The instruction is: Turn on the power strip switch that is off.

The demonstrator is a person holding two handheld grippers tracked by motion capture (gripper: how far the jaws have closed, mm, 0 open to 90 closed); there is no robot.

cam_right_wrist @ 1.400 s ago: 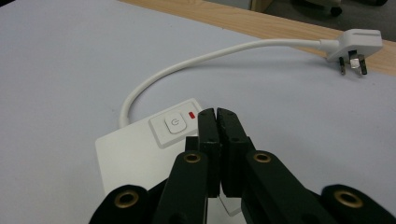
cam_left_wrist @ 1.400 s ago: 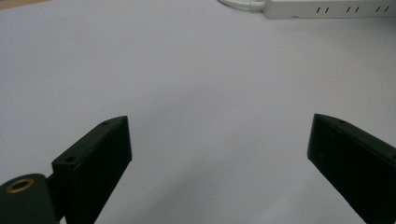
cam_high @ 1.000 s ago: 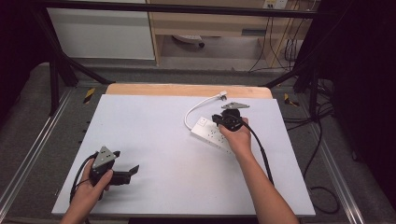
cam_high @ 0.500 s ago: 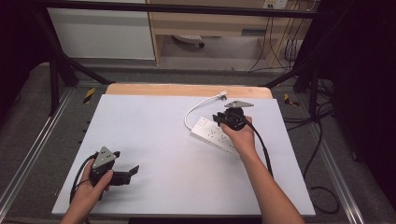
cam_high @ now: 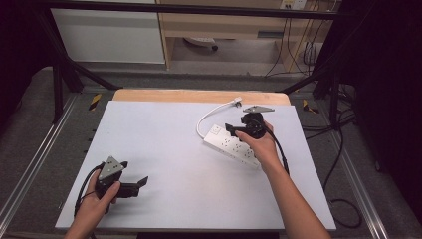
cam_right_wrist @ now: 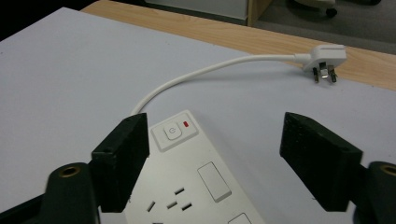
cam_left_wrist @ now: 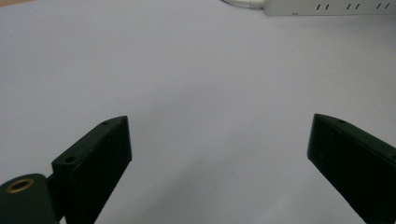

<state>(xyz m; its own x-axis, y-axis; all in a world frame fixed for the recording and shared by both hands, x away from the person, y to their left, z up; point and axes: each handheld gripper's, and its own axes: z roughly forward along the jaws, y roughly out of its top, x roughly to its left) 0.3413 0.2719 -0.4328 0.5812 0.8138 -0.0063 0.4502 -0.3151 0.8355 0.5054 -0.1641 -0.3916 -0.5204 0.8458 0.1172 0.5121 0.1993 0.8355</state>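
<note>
The right gripper (cam_high: 233, 128) hangs just over the strip (cam_high: 232, 146), jaws wide apart and clamped on nothing; the left gripper (cam_high: 142, 184) rests near the table's (cam_high: 164, 129) front left corner, jaws likewise apart and empty. The strip lies right of centre on the white table, slanting toward the person's right arm, its cord (cam_right_wrist: 196, 77) looping back to the plug (cam_right_wrist: 323, 59) by the wooden edge. The step in hand looks like a grasp at the strip's switch end. To do it well, the person should lower the jaws to straddle the strip's width squarely, clear of the switch (cam_right_wrist: 173, 131), then close slowly.
</note>
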